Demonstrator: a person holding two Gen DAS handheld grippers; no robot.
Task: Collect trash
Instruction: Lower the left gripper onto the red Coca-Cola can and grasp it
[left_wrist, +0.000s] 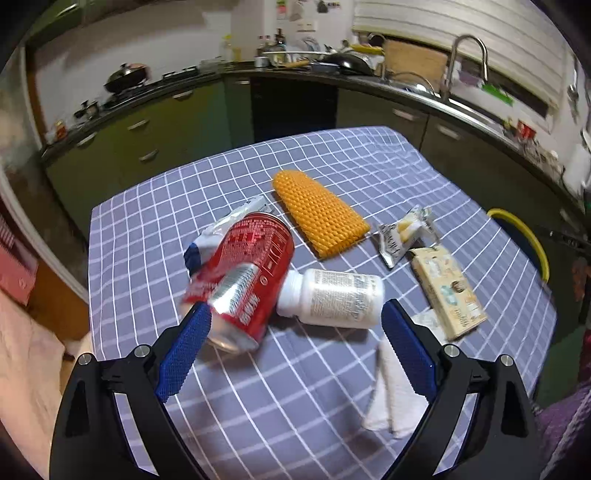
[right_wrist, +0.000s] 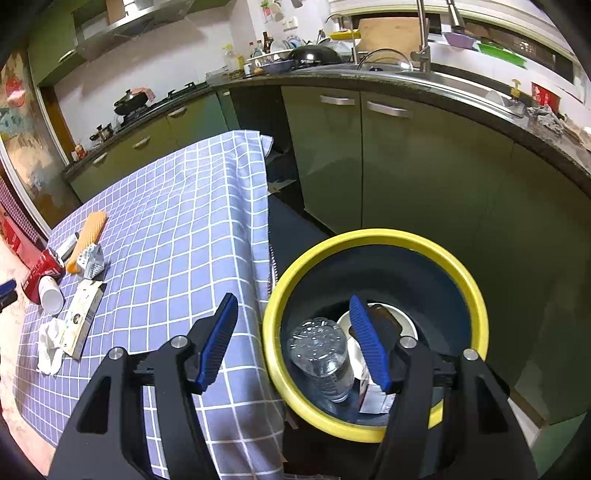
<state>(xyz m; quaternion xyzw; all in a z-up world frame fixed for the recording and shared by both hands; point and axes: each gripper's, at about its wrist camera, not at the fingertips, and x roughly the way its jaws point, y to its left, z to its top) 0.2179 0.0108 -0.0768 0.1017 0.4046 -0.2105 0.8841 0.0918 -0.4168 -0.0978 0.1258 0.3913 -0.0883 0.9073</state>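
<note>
The left gripper (left_wrist: 291, 317) was held spread over the table (left_wrist: 332, 155), its left pad against the red can (left_wrist: 251, 273), unpinched. The can could be knocked into the white bottle (left_wrist: 332, 299) if clamped off-centre. The right gripper (right_wrist: 293, 339) was spread empty over the yellow-rimmed bin (right_wrist: 373, 236).

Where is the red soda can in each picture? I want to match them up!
Left wrist view: the red can lies on its side at centre-left, just past the left finger, touching the white bottle.
Right wrist view: the red can is small at the far left edge, beside the white bottle.
Shared landmark: the orange knobbly pad on the checked cloth.
</note>
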